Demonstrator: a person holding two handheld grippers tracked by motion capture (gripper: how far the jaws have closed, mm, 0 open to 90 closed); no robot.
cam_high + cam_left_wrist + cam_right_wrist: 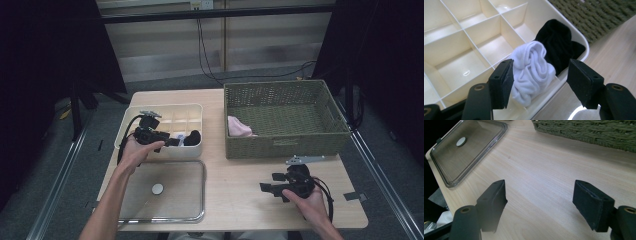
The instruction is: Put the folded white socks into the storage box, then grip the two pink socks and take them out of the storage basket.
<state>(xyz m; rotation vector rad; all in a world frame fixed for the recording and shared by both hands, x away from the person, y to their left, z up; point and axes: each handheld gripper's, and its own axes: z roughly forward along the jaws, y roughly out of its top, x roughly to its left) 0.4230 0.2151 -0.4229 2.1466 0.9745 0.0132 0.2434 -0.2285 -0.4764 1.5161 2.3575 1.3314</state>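
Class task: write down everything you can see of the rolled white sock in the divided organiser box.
The white sock is soft, ribbed-looking knit fabric, rolled into a loose bundle with folds spiralling at its top. It sits in a compartment along the near edge of the cream divided box, rising above the dividers. Behind it, touching or nearly so, lies a black sock bundle in the corner compartment. The left gripper stands open around it; the sock lies close against one pad, clear of the other.
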